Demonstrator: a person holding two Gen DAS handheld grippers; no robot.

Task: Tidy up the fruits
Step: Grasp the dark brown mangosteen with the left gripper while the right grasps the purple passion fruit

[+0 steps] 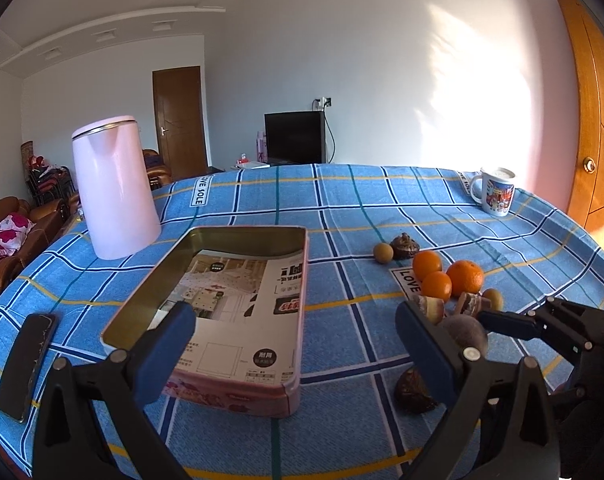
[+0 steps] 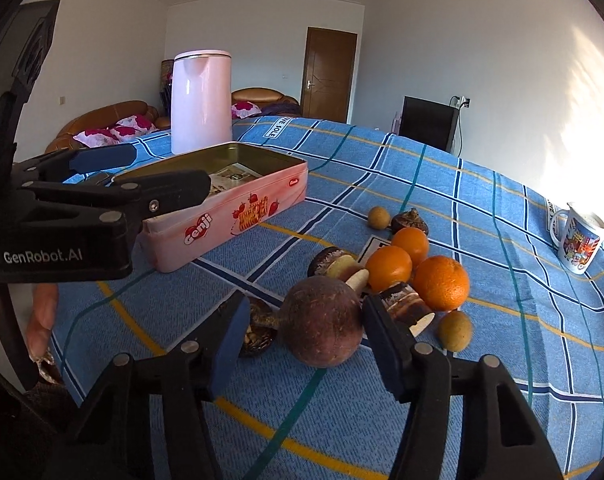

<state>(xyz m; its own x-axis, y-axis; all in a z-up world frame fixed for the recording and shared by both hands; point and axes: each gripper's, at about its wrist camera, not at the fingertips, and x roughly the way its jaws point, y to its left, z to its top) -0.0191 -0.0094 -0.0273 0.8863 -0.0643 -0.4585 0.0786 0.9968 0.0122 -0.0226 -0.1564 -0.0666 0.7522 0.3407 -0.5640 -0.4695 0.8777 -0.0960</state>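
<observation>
Right tongs (image 2: 305,336) sit half open w/ the round dark purple-brown fruit (image 2: 321,320) between the pads; right pad looks touching, left pad has a gap, so no firm grip. Fruit rests on the blue checked tablecloth table (image 2: 481,208), just in front of three oranges (image 2: 441,282). Left tongs (image 1: 298,340) open wide, empty, over the near end of the pink rectangular tin box (image 1: 230,396).

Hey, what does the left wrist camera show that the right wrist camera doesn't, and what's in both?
Only the left wrist view: a dark phone lying flat at the table's near-left edge. Only the right wrist view: the tin's pink side with its strawberry print, and a hand at the left edge. Both: the pink kettle, three oranges, the mug, and the round brown fruit between the right tool's pads.
</observation>
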